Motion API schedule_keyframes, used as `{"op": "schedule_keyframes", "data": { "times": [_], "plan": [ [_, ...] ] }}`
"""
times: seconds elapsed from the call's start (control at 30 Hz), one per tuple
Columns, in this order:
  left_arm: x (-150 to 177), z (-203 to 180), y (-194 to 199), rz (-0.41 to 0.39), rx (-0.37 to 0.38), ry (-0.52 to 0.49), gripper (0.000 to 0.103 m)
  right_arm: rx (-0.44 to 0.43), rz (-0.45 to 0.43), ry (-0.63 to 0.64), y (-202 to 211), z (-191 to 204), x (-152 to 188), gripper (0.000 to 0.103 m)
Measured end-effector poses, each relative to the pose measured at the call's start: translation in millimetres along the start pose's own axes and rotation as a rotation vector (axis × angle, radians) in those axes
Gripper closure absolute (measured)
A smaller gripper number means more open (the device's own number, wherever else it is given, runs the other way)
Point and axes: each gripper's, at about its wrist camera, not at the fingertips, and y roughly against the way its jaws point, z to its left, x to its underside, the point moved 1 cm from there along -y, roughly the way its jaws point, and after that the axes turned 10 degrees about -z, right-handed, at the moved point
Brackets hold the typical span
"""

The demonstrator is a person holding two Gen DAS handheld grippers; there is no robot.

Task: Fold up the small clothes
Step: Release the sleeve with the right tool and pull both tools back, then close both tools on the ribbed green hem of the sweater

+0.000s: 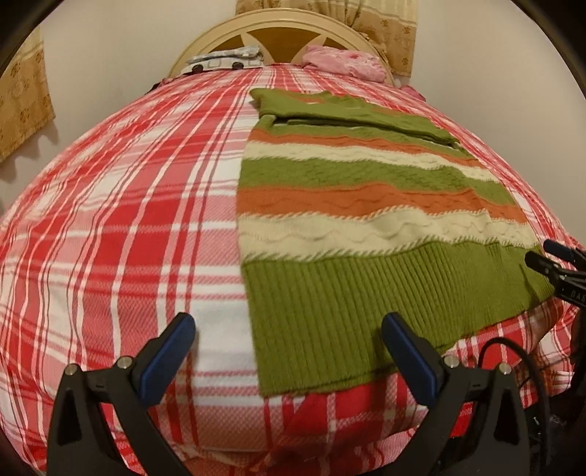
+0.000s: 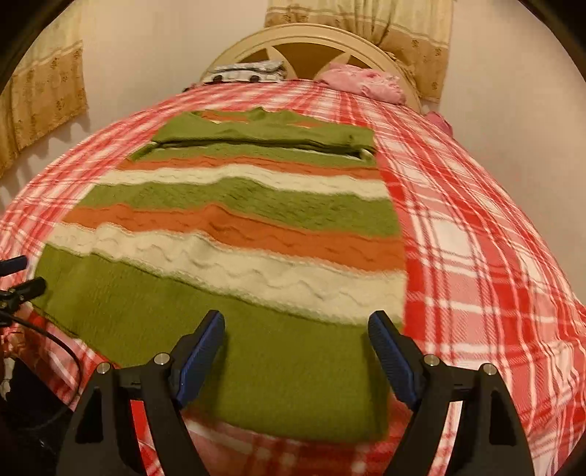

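Sweater (image 1: pixel 366 227) flat on bed (image 1: pixel 128 219), sleeves folded in. Left claw (image 1: pixel 289 351), right claw (image 2: pixel 296 344) wide, empty, at hem, likely for bottom fold.

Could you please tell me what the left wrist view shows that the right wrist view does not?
Only the left wrist view shows the sweater's left edge with the wide stretch of plaid blanket beyond it, under the left gripper.

Only the right wrist view shows the sweater's right edge with blanket beyond, the right gripper over the green hem.

Both show the striped sweater flat, sleeves folded across its top, open jaws, the headboard and pink cloth.
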Motion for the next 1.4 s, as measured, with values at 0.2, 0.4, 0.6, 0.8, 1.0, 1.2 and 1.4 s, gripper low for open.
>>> {"op": "schedule_keyframes", "data": {
  "times": [0.2,0.4,0.6,0.8,1.0,1.2,1.4],
  "plan": [
    [5,10,-2,0.033,0.053,0.084,0.002,-0.017,0.025,-0.041,4,-13,12,0.022],
    [12,8,-7,0.069,0.114,0.12,0.022,-0.048,0.047,-0.07,5,-23,21,0.022],
    [11,7,-4,0.067,0.157,0.145,0.047,-0.105,0.037,-0.131,9,-29,23,0.022],
    [11,2,1,0.054,0.181,0.136,0.068,-0.098,0.037,-0.171,11,-42,26,0.022],
    [12,3,1,0.045,0.19,0.136,0.08,-0.079,0.067,-0.183,13,-51,28,0.022],
    [12,2,-2,0.044,0.181,0.133,0.077,-0.084,0.073,-0.175,16,-50,29,0.051],
    [13,1,0,0.012,0.217,0.11,0.09,-0.124,0.036,-0.18,15,-48,32,0.085]
  ]
}}
